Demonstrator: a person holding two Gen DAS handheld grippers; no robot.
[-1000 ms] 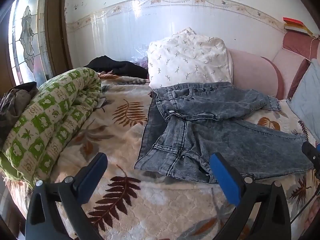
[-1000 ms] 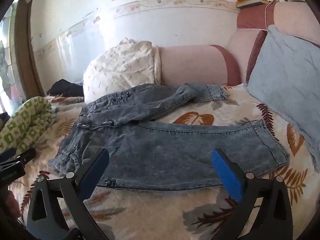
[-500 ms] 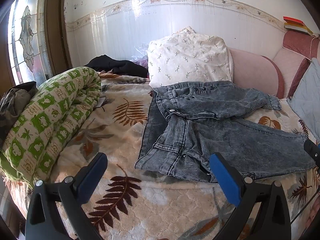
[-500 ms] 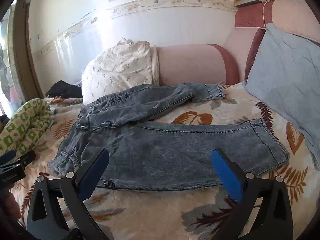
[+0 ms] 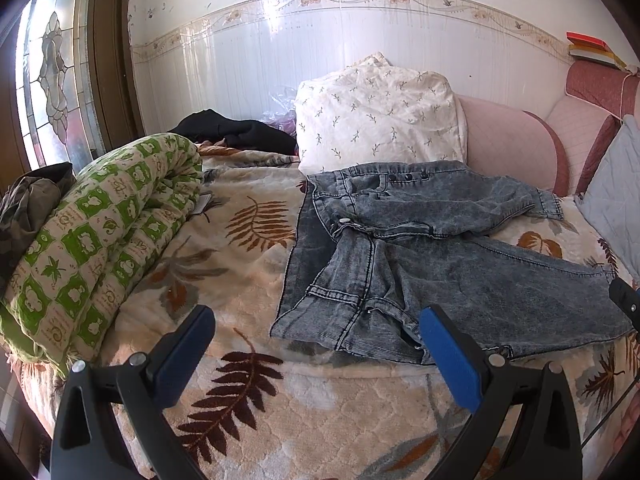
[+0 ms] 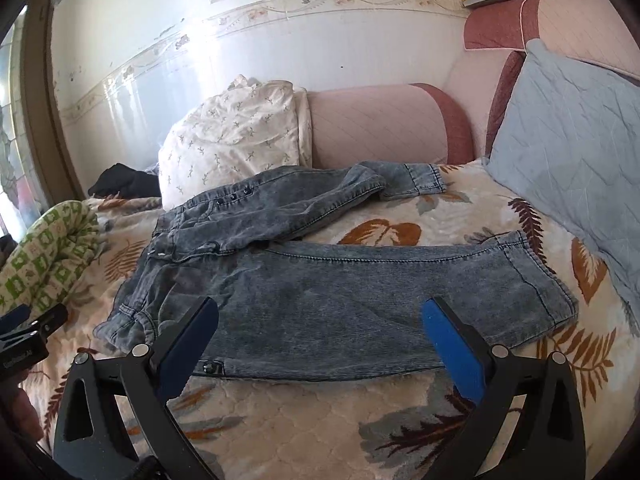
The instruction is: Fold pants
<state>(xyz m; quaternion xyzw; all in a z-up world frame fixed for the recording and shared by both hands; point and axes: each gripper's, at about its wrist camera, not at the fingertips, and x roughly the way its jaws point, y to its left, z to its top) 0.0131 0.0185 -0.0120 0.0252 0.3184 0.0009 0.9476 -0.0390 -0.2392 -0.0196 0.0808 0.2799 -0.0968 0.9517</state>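
Grey jeans [image 6: 340, 280] spread on the bed [image 6: 304, 432], waist toward the green rolled quilt [image 5: 100, 224], far leg crumpled against the white pillow [image 5: 380, 116]. Left hand-held gripper [image 5: 316, 348] and right hand-held gripper [image 6: 320, 340] both released, empty, hovering near the jeans. Best to smooth the bunched waistband first, then pinch the far leg's hem and waist, drawing it over the near leg.

Grey washed denim pants [image 5: 460, 276] [image 6: 340, 292] lie unfolded on the bed, waistband to the left, legs to the right. The near leg lies flat and straight; the far leg is rumpled, angled toward the headboard, cuff turned up.
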